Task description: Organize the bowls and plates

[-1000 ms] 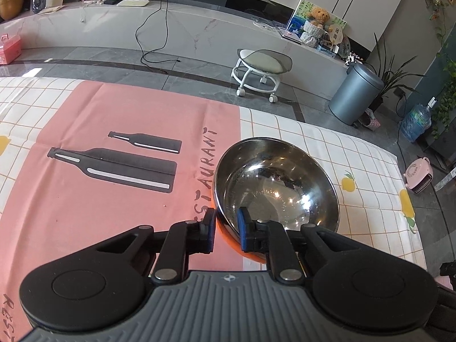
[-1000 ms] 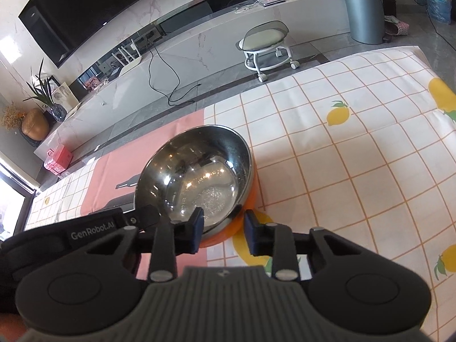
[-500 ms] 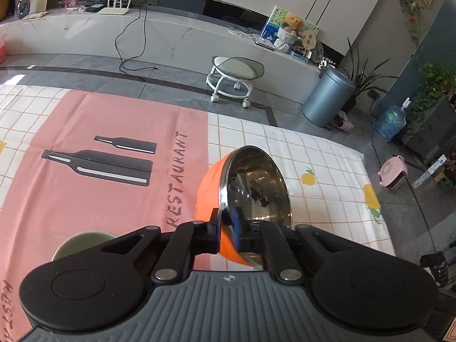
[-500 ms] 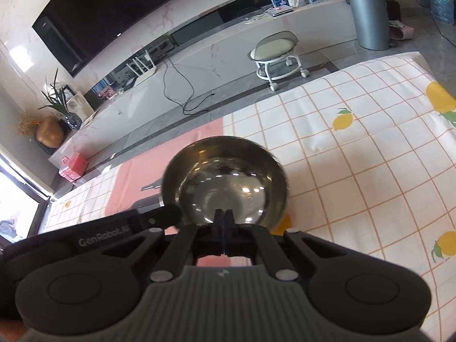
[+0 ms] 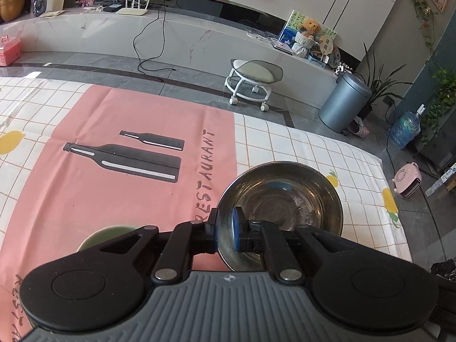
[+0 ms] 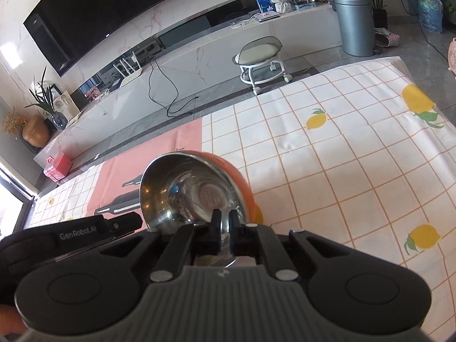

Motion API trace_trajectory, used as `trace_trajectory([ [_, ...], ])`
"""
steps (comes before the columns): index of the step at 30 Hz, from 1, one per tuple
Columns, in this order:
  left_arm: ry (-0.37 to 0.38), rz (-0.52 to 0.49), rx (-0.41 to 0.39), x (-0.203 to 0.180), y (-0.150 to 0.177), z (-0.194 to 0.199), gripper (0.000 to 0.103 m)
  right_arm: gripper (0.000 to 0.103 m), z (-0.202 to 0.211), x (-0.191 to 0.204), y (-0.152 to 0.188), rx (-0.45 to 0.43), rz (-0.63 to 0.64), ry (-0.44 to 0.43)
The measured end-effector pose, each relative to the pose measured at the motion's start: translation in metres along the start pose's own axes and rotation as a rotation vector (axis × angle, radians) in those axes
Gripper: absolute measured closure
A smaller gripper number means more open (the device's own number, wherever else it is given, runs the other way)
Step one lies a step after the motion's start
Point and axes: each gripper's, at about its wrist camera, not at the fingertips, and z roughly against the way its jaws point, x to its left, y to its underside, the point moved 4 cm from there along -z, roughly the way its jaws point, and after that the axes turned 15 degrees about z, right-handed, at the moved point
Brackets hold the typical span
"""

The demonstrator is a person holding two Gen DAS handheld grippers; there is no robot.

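A round pale green bowl (image 5: 105, 235) lies low on the smooth pink cloth (image 5: 85, 188). The left gripper (image 5: 225, 232), jaws opening slightly, pinches the shiny steel bowl (image 5: 280, 199) by its near-left rim; the right gripper (image 6: 225, 222) clamps its near rim, above the checked tablecloth (image 6: 342, 165).

The right gripper (image 6: 225, 229) is clamping the near rim of a steel bowl with an orange outside (image 6: 193, 191), which is tilting toward the left above the surface (image 6: 342, 171), covered in a lemon-print checked cloth. The left gripper (image 6: 119, 225) is showing at the bowl's left edge. Beyond, a wheeled stool (image 6: 262, 59) is standing before a long marble console (image 6: 199, 57).
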Motion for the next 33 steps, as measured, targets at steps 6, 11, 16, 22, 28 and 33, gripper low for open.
trace_trajectory([
  [6, -0.013, -0.025, -0.041, 0.004, -0.005, -0.002, 0.081, 0.071, 0.002, -0.001, -0.007, -0.042, 0.035, 0.031],
  [11, -0.007, -0.016, -0.071, 0.009, -0.009, -0.002, 0.067, 0.064, 0.002, -0.003, -0.010, -0.067, 0.063, 0.057],
  [16, -0.018, -0.027, -0.026, 0.011, -0.009, -0.014, 0.056, 0.054, 0.004, -0.005, -0.008, -0.086, 0.084, 0.059],
  [22, -0.023, -0.019, 0.030, 0.015, -0.002, -0.025, 0.056, 0.062, -0.015, -0.011, -0.001, -0.010, 0.060, 0.054],
  [28, -0.042, -0.030, 0.067, 0.013, 0.003, -0.036, 0.056, 0.067, -0.025, -0.020, 0.003, 0.012, 0.011, 0.056],
  [33, -0.040, -0.015, 0.107, 0.013, 0.006, -0.044, 0.066, 0.081, -0.030, -0.027, 0.003, 0.017, -0.023, 0.061],
])
